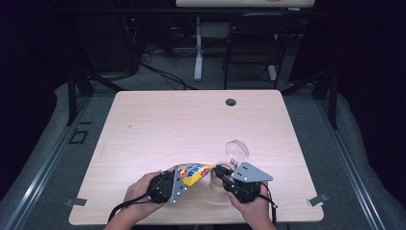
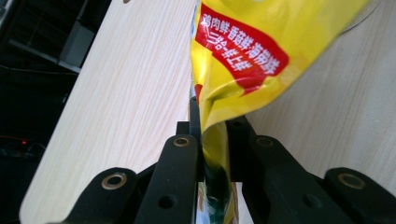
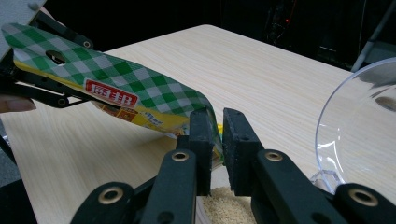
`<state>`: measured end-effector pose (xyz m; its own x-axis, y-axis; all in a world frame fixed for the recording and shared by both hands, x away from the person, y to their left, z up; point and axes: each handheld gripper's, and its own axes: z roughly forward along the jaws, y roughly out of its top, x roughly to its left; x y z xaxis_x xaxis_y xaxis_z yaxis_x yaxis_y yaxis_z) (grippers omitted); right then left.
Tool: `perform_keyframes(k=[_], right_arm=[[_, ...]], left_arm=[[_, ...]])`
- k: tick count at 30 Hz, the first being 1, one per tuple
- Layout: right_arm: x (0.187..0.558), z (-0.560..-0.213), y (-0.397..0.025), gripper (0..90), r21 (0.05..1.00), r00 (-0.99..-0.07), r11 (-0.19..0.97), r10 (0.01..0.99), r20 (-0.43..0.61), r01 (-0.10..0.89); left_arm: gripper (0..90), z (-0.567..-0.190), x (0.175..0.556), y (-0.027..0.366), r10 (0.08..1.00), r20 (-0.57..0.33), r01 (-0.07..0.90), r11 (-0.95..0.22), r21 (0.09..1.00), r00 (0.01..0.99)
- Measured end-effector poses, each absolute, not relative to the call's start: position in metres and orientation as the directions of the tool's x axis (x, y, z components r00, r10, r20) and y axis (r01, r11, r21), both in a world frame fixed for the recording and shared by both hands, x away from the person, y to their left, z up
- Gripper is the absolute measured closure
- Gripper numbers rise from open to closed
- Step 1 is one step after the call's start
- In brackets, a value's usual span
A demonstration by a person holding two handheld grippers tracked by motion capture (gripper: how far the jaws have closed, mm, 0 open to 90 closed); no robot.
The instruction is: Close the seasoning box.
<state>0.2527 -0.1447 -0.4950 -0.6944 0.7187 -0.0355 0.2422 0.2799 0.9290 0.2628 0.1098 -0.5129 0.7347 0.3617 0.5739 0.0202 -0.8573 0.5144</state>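
Observation:
A yellow seasoning packet with red labels is stretched between my two grippers just above the table's near edge. My left gripper is shut on one end of the packet, which rises crumpled from between its jaws. My right gripper is shut on the opposite corner, where the packet's green-checked side meets the jaws. Beige granules lie directly under the right jaws. A clear round dish stands tilted just beyond the right gripper, at the right edge of the right gripper view.
The light wooden table has a cable hole near its far edge. Behind the table are a black chair and a white table leg. A hand holds each gripper at the near edge.

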Motion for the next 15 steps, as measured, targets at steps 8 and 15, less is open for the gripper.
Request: perform_keyframes(k=[8,15], right_arm=[[0.253,-0.4947,-0.1443,81.3,0.929,-0.7,0.282,0.714,-0.036,0.241],[0.252,-0.4951,-0.1451,78.9,0.929,-0.701,0.284,0.713,-0.039,0.238]], left_arm=[[86.9,-0.5164,0.2646,0.1127,0.39,0.535,0.04,-0.833,0.552,0.75],[87.5,-0.5172,0.2652,0.1149,0.4,0.517,0.047,-0.822,0.567,0.757]])
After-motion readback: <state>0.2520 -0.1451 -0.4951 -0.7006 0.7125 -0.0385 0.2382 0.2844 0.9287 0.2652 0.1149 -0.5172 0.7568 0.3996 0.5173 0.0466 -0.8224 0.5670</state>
